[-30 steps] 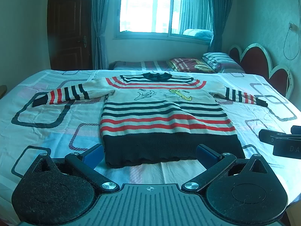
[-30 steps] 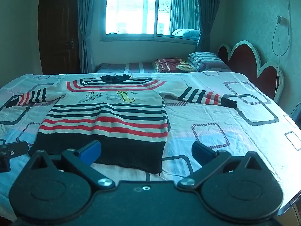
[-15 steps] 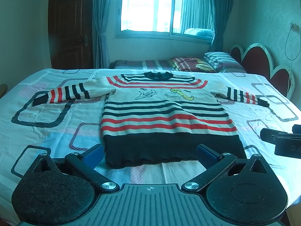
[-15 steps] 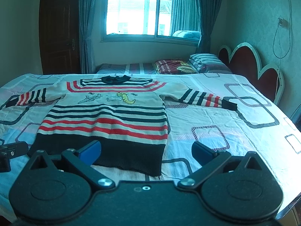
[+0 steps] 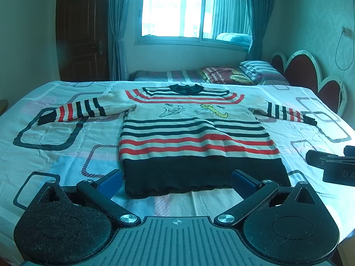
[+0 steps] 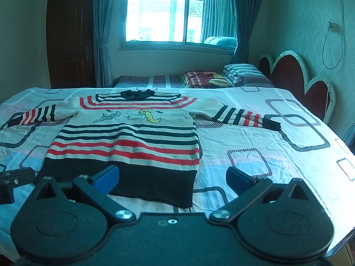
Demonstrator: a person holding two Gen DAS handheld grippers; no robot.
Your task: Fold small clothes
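Note:
A small striped sweater [image 5: 190, 133] lies flat on the bed, front up, collar far, dark hem near, both sleeves spread out. It also shows in the right wrist view [image 6: 133, 133]. My left gripper [image 5: 176, 180] is open and empty, just short of the hem, its jaws level with the hem's two corners. My right gripper [image 6: 173, 177] is open and empty, over the hem's right corner. The right gripper's tip shows at the right edge of the left wrist view [image 5: 328, 161]; the left gripper's tip shows at the left edge of the right wrist view [image 6: 15, 177].
The bed sheet [image 5: 55, 155] is white with rounded-square prints. Pillows and folded bedding [image 5: 239, 73] lie at the far side by a red headboard [image 5: 310, 75]. A window [image 5: 188, 15], curtains and a dark door [image 5: 82, 40] stand behind.
Both views have shifted slightly; the sweater sits a little lower in frame. The sweater itself has not moved and both grippers remain open.

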